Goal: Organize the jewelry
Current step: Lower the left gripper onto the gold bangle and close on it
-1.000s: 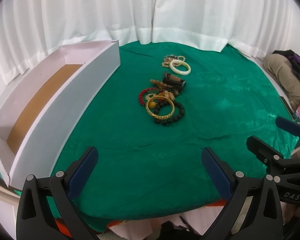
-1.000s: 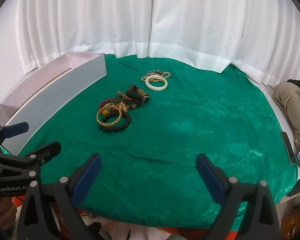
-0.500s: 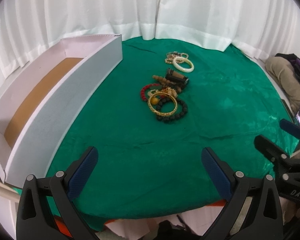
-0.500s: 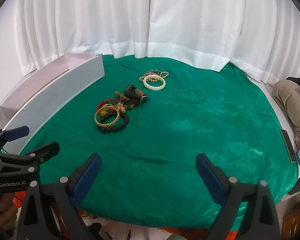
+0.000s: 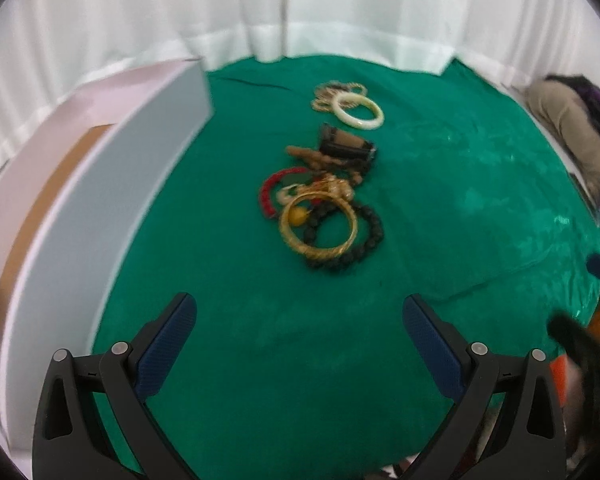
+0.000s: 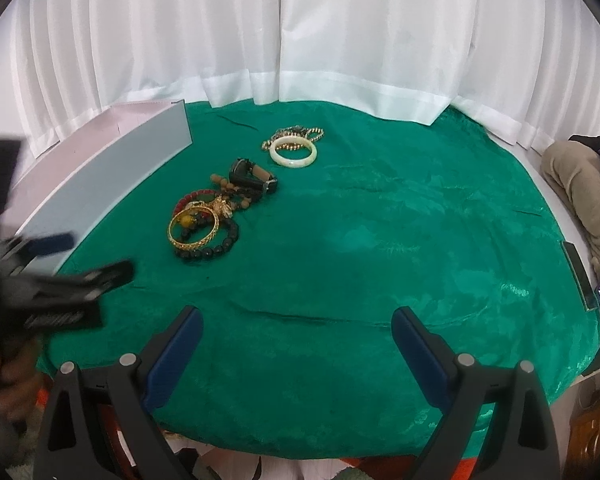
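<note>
We are holding both the left gripper (image 5: 299,312) and the right gripper (image 6: 296,326) wide and empty above the cloth (image 6: 380,240). The jewelry (image 5: 320,216) is lying mid-cloth, near the box (image 5: 100,208). Seemingly we are approaching; next, closing on the bangle (image 5: 318,226).

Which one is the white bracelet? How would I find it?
Start at the long white box on the left of the green cloth, then follow the jewelry line away toward the curtains. The white bangle lies at the far end, on a gold bead chain: it is smooth, pale and plain, without beads.
</note>
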